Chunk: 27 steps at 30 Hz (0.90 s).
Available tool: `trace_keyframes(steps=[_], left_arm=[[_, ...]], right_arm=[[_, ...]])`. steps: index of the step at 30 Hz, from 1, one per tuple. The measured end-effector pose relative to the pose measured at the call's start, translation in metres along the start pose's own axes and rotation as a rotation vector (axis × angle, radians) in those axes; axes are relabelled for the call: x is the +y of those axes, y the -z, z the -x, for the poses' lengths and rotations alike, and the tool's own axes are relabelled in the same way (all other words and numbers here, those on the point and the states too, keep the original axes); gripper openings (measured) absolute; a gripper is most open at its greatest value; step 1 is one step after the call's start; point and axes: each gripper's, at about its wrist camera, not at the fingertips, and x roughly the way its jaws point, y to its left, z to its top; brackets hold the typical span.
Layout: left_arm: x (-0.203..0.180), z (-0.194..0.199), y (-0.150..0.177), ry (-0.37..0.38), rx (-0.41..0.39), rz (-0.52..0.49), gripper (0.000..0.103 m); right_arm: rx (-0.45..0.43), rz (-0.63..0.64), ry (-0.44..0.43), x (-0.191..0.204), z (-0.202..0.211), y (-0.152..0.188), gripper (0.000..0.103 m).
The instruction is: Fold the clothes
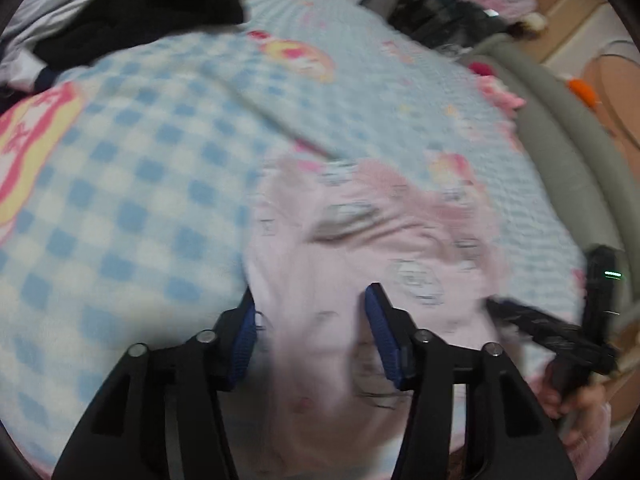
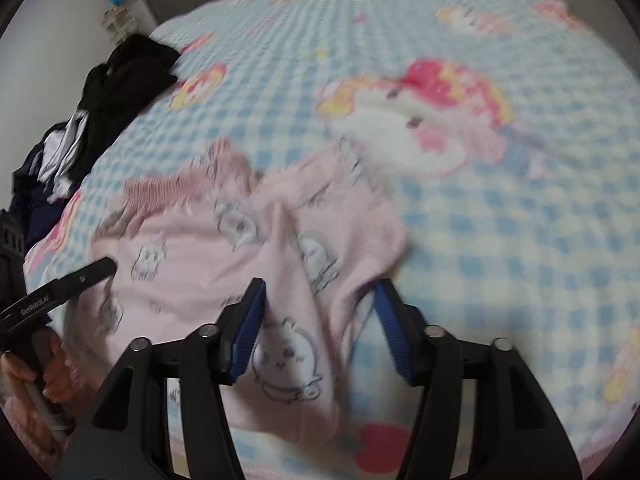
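Observation:
A pale pink garment (image 1: 360,248) with grey cartoon prints lies rumpled on the blue-and-white checked bed cover (image 1: 140,200). My left gripper (image 1: 312,312) hangs over its near part, jaws apart, with the cloth spread between the blue pads and not pinched. In the right wrist view the same garment (image 2: 224,248) shows a raised fold running between the pads of my right gripper (image 2: 320,300), which stands open and does not press on it. A ribbed pink cuff or hem (image 2: 180,184) lies at the garment's far left. Both views are blurred.
A heap of dark and white clothes (image 2: 120,80) sits at the bed's far left edge, and it appears as a dark heap (image 1: 140,0) in the left wrist view. A grey padded bed rim (image 1: 560,128) runs along the right. A hand (image 2: 52,376) grips the other tool's handle.

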Motion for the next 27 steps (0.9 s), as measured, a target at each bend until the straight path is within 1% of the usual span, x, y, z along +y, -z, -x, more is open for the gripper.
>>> trace_keyframes(steps=[1, 2, 3, 5, 6, 7, 10, 12, 14, 15, 16, 17, 18, 20, 21, 22, 23, 24, 25, 26, 27], left_arm=[[-0.004, 0.003, 0.0, 0.04, -0.011, -0.01, 0.041], [-0.005, 0.004, 0.0, 0.029, -0.016, -0.02, 0.041], [-0.005, 0.002, 0.0, -0.013, -0.013, -0.026, 0.041], [-0.001, -0.004, 0.0, -0.09, 0.002, -0.022, 0.04], [0.006, -0.009, -0.001, -0.113, 0.024, 0.008, 0.04], [0.012, -0.012, -0.001, -0.116, 0.038, 0.033, 0.04], [0.021, -0.016, -0.004, -0.066, 0.056, 0.084, 0.043], [0.019, -0.019, -0.003, -0.036, 0.075, 0.086, 0.043], [0.01, -0.02, -0.001, 0.015, 0.08, 0.069, 0.039], [0.006, -0.02, 0.0, 0.041, 0.083, 0.061, 0.026], [0.0, -0.021, 0.002, 0.049, 0.085, 0.037, 0.021], [-0.009, -0.021, 0.004, 0.039, 0.086, -0.004, 0.019], [-0.014, -0.022, 0.006, 0.021, 0.087, -0.031, 0.019], [-0.017, -0.026, 0.008, -0.035, 0.091, -0.057, 0.019], [-0.015, -0.028, 0.009, -0.053, 0.089, -0.043, 0.015], [-0.012, -0.028, 0.008, -0.056, 0.085, -0.011, 0.014], [-0.014, -0.025, 0.007, -0.065, 0.08, -0.012, 0.013], [-0.021, -0.022, 0.006, -0.084, 0.072, -0.036, 0.012], [-0.029, -0.017, 0.006, -0.092, 0.063, -0.062, 0.012], [-0.039, -0.014, 0.004, -0.085, 0.057, -0.086, 0.011], [-0.05, -0.011, 0.001, -0.071, 0.056, -0.104, 0.011]], right_arm=[[0.024, 0.005, -0.027, 0.0, -0.005, 0.001, 0.06], [0.03, 0.017, -0.056, 0.003, -0.006, 0.001, 0.057], [0.01, 0.033, -0.093, 0.007, -0.002, 0.002, 0.052], [-0.021, 0.034, -0.156, 0.012, 0.004, 0.002, 0.052], [-0.018, 0.035, -0.162, 0.012, 0.002, 0.0, 0.052], [-0.006, 0.04, -0.15, 0.013, -0.003, -0.001, 0.051], [0.034, 0.011, -0.095, 0.006, -0.023, -0.004, 0.051], [0.029, -0.048, -0.108, -0.001, -0.029, -0.002, 0.053], [0.019, -0.105, -0.127, -0.007, -0.032, 0.001, 0.054], [0.018, -0.103, -0.122, -0.005, -0.034, 0.002, 0.053], [0.014, -0.076, -0.105, 0.0, -0.032, 0.003, 0.049], [0.01, -0.044, -0.101, 0.007, -0.028, 0.003, 0.037], [0.004, -0.019, -0.112, 0.012, -0.024, 0.001, 0.031], [-0.006, 0.008, -0.133, 0.016, -0.019, -0.004, 0.031], [0.004, 0.0, -0.132, 0.014, -0.024, -0.006, 0.033], [0.028, -0.02, -0.131, 0.011, -0.031, -0.007, 0.033], [0.051, -0.039, -0.131, 0.009, -0.038, -0.007, 0.031], [0.057, -0.047, -0.131, 0.008, -0.039, -0.008, 0.022], [0.037, -0.033, -0.127, 0.012, -0.031, -0.009, 0.017], [0.016, -0.015, -0.126, 0.014, -0.021, -0.01, 0.013], [-0.004, -0.003, -0.136, 0.016, -0.01, -0.012, 0.012]])
